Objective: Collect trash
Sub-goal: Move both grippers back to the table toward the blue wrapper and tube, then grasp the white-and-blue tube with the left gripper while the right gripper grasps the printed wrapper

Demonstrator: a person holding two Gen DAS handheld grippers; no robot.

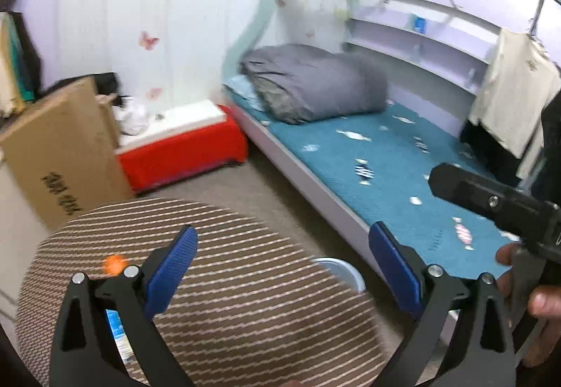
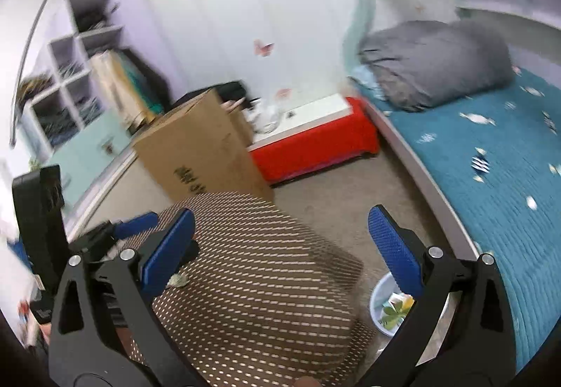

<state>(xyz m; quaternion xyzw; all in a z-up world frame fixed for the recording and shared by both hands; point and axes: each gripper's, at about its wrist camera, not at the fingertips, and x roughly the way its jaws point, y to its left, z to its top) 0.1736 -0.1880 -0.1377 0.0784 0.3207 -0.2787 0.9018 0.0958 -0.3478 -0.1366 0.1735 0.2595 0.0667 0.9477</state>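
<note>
My left gripper (image 1: 282,243) is open and empty above a round brown striped table (image 1: 228,299). An orange scrap (image 1: 113,264) lies on the table by my left finger, and a blue and white wrapper (image 1: 117,327) shows behind that finger. My right gripper (image 2: 280,229) is open and empty over the same table (image 2: 263,281). A small pale crumpled scrap (image 2: 178,280) lies on the table near its left finger. A light blue bin (image 2: 384,309) with green and yellow scraps stands on the floor between table and bed; its rim shows in the left wrist view (image 1: 345,273).
A bed with a teal cover (image 1: 385,169) and a grey folded quilt (image 1: 315,85) runs along the right. A red and white box (image 1: 182,145) and a cardboard box (image 1: 59,148) stand by the wall. Shelves (image 2: 70,85) are at the far left.
</note>
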